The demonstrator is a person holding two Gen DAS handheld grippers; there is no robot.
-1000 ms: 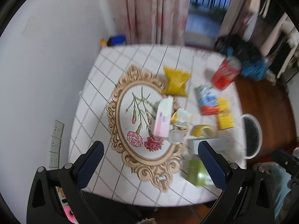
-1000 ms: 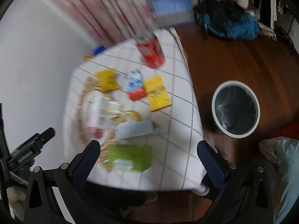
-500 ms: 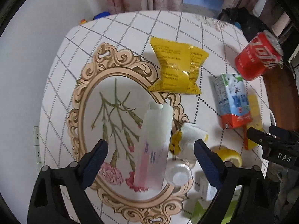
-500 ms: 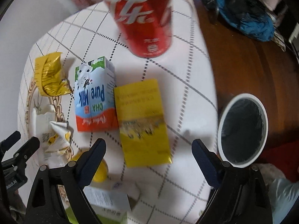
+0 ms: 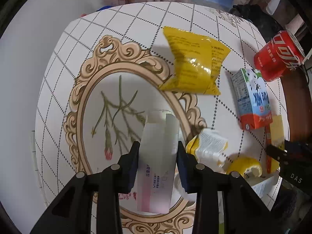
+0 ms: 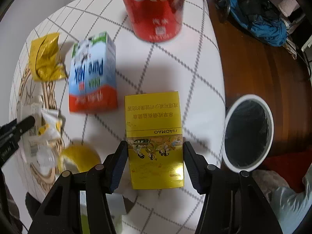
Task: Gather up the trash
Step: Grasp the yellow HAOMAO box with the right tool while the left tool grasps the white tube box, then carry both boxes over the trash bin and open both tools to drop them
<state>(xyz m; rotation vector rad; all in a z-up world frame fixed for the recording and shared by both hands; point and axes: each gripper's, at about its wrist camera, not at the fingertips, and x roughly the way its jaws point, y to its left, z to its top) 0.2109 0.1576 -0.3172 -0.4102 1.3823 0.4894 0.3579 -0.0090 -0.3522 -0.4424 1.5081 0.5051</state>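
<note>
Left gripper (image 5: 158,154) closed against sides of white and pink box (image 5: 158,161), which lies on flower-print mat (image 5: 85,101). Right gripper (image 6: 155,156) brackets yellow box (image 6: 155,136) flat on checked table (image 6: 195,58); pads at box edges, contact cannot be confirmed. Milk carton (image 6: 93,74) just left of yellow box, red can (image 6: 154,9) beyond. Bin (image 6: 247,134) on floor beside table, right.

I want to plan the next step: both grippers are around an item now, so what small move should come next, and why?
Probably lift both. The left gripper seems shut on the white and pink box, and the right gripper flanks the yellow pack, its pads at the edges. The bin stands beside the table.
</note>
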